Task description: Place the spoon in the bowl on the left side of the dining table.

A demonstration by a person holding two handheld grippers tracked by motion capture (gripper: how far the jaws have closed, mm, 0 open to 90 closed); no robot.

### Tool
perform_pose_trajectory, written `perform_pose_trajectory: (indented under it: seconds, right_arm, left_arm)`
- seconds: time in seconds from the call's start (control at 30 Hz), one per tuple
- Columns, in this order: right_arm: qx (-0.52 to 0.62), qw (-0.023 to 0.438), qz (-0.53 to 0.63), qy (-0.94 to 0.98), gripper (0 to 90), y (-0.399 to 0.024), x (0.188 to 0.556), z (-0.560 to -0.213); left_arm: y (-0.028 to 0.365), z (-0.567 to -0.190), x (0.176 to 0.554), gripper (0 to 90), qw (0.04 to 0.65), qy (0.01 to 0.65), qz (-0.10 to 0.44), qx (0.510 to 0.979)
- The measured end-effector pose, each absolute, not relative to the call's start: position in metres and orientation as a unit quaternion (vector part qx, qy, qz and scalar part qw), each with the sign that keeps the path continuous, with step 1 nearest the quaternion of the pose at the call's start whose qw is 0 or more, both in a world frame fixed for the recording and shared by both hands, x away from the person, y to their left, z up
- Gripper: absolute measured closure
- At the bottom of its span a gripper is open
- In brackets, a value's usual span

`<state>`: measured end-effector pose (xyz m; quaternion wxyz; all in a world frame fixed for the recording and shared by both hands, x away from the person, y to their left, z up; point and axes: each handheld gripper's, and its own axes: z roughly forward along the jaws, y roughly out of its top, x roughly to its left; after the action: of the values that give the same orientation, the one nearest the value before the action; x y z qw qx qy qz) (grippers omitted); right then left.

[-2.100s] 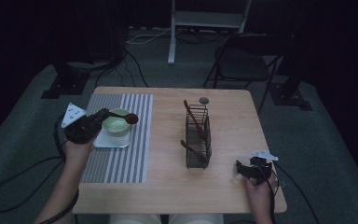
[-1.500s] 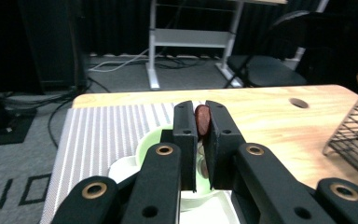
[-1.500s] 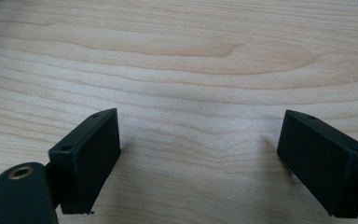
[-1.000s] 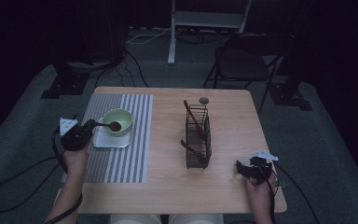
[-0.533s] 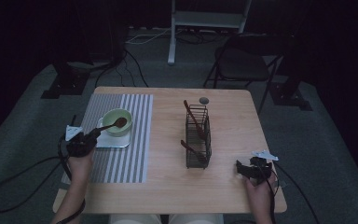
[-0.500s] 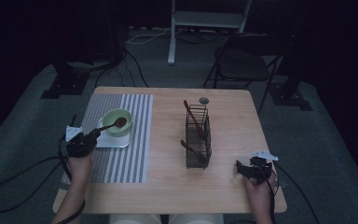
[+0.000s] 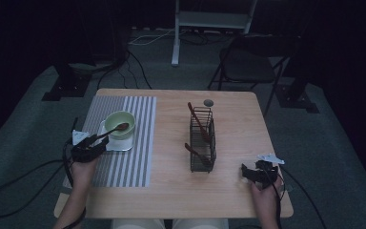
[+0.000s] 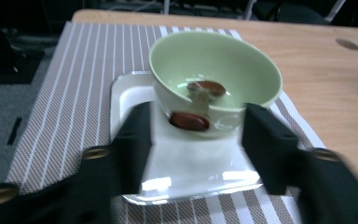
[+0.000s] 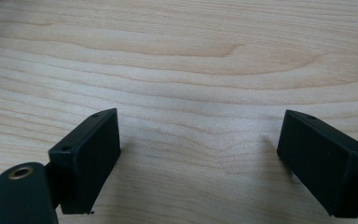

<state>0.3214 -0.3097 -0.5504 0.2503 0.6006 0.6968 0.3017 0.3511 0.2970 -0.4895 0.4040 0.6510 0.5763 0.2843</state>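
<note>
Spoon (image 8: 196,103) now rests in the bowl (image 8: 223,60) near the surface's left edge; my left gripper (image 8: 193,135) jaws have just spread, empty. I back off straight, sparing the handle; right gripper (image 9: 198,154) jaws spread.

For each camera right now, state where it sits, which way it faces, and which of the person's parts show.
High view: above the person's side, facing forward and down on the table; both forearms, left gripper, right gripper.
Left gripper view: on that gripper, along its open jaws, just opened, at the spoon in the green bowl.
Right gripper view: along open jaws at bare wood.
Shared: bowl, spoon.
</note>
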Motion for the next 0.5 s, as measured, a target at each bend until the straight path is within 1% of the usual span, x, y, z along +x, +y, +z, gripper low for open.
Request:
perform_pose_trajectory:
  seconds: [0.03,0.07,0.17,0.23,0.3,0.37,0.43,0.47,0.5]
  right_arm:
    - [0.601,0.25,0.302,0.697,12.4,-0.31,0.321,-0.55]
    - [0.601,0.25,0.302,0.697,12.4,-0.31,0.321,-0.55]
    - [0.601,0.25,0.302,0.697,12.4,-0.31,0.321,-0.55]
    - [0.601,0.25,0.302,0.697,12.4,-0.31,0.321,-0.55]
    - [0.601,0.25,0.302,0.697,12.4,-0.31,0.321,-0.55]
    - [0.601,0.25,0.302,0.697,12.4,-0.31,0.321,-0.55]
    - [0.601,0.25,0.302,0.697,12.4,-0.31,0.321,-0.55]
    - [0.601,0.25,0.302,0.697,12.4,-0.31,0.321,-0.55]
    - [0.601,0.25,0.302,0.697,12.5,-0.31,0.321,-0.55]
  left_arm:
    - [0.296,-0.49,0.35,31.0,0.401,0.573,0.286,0.655]
    - [0.296,-0.49,0.35,28.9,0.397,0.573,0.288,0.656]
    - [0.298,-0.492,0.349,25.8,0.393,0.583,0.276,0.656]
    - [0.297,-0.495,0.348,18.2,0.386,0.583,0.27,0.662]
    - [0.298,-0.497,0.345,17.9,0.391,0.576,0.264,0.668]
    - [0.298,-0.498,0.343,7.5,0.38,0.581,0.267,0.669]
    - [0.3,-0.5,0.339,7.4,0.381,0.582,0.265,0.667]
    - [0.3,-0.5,0.338,2.1,0.379,0.583,0.263,0.668]
    - [0.301,-0.5,0.336,0.0,0.376,0.584,0.265,0.669]
